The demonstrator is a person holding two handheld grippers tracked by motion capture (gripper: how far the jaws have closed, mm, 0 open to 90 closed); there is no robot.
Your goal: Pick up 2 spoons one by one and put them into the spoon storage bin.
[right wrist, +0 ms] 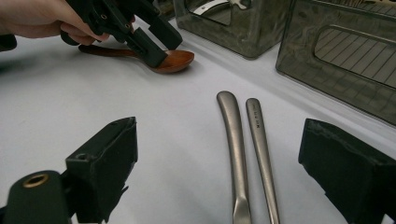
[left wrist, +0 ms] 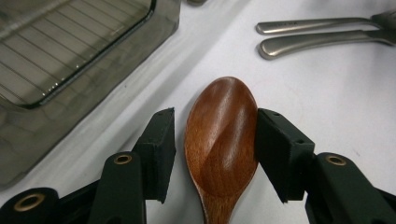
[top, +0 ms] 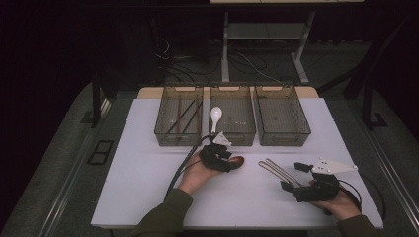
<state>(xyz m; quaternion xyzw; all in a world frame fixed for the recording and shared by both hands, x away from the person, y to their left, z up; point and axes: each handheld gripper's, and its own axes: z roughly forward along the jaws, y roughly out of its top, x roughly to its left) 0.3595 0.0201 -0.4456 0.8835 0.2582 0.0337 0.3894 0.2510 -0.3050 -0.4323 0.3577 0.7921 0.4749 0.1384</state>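
Observation:
A brown wooden spoon [top: 237, 161] [right wrist: 173, 59] lies on the white table [top: 148, 173]. My left gripper [top: 228, 159] [left wrist: 215, 119] is open, its jaws either side of the spoon's bowl [left wrist: 222, 135]. The right pad sits against the bowl's edge and a narrow gap shows at the left pad. The right gripper view shows the left gripper [right wrist: 163, 49] tilted down over the spoon. Two metal utensil handles [top: 275, 170] [left wrist: 322, 35] [right wrist: 245, 140] lie side by side, running between the wide-open jaws of my right gripper [top: 294, 177] [right wrist: 219, 135], which touch neither.
Three smoky transparent bins stand in a row at the back of the table: the left bin [top: 163, 118] holds dark chopsticks [top: 184, 117], and a white spoon [top: 216, 116] leans at the middle bin [top: 247, 133]. The right bin [top: 301, 128] looks bare.

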